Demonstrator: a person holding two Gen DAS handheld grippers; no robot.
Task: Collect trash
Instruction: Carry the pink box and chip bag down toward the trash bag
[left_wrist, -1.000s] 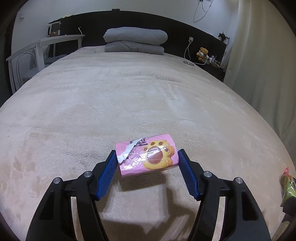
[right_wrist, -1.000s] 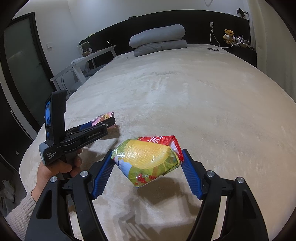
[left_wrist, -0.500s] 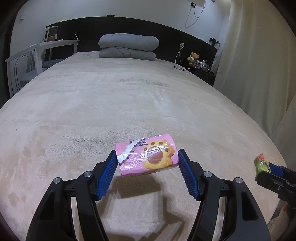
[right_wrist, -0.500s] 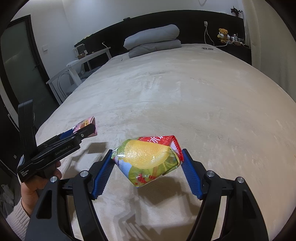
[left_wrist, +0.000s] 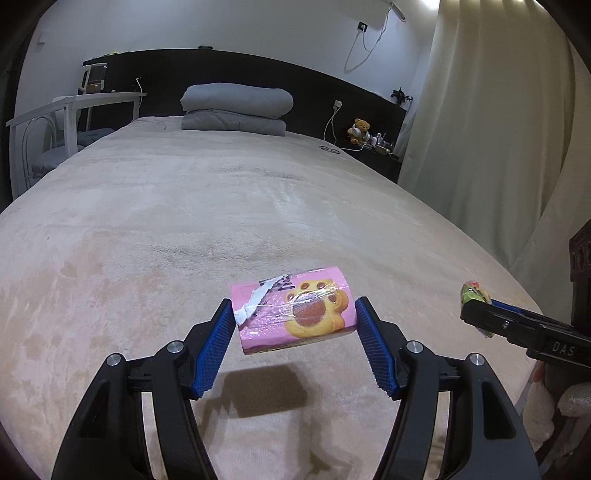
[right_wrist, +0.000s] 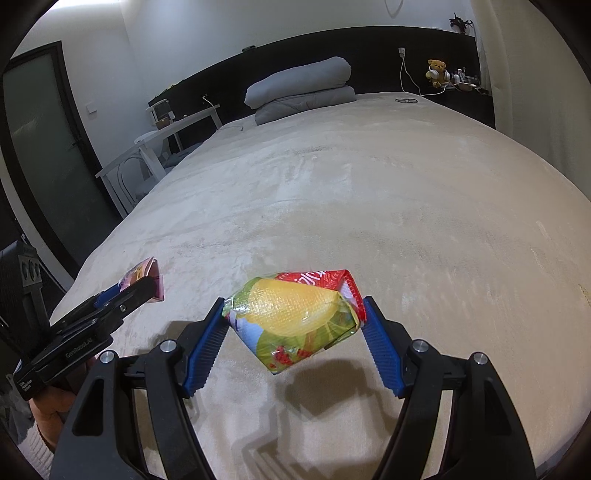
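Both claws loaded. Left claw (left_wrist: 295, 321) is clamped on the pink paw-print snack wrapper (left_wrist: 293, 314), pads pinching its two short ends so it hangs flat between them, lifted clear of the bed (left_wrist: 184, 221) with its shadow on the blanket underneath. Right claw (right_wrist: 293, 325) is squeezed onto the yellow-green crumpled wrapper (right_wrist: 295, 317), also gripped end to end and held off the blanket. End grips make sense: both items are light, crushable film, so pinching across the long axis keeps them from folding out of the pads. Both tools sit low over the near end of the bed, side by side, roughly level and pointing toward the far headboard and the grey pillows (left_wrist: 236, 110); from the right wrist view the left tool is at near left, hand under its handle. No bin visible in either view, so drop-off spot unknown. Looks like pickup is done and carry-off is next. Rest of the blanket shows no other trash.
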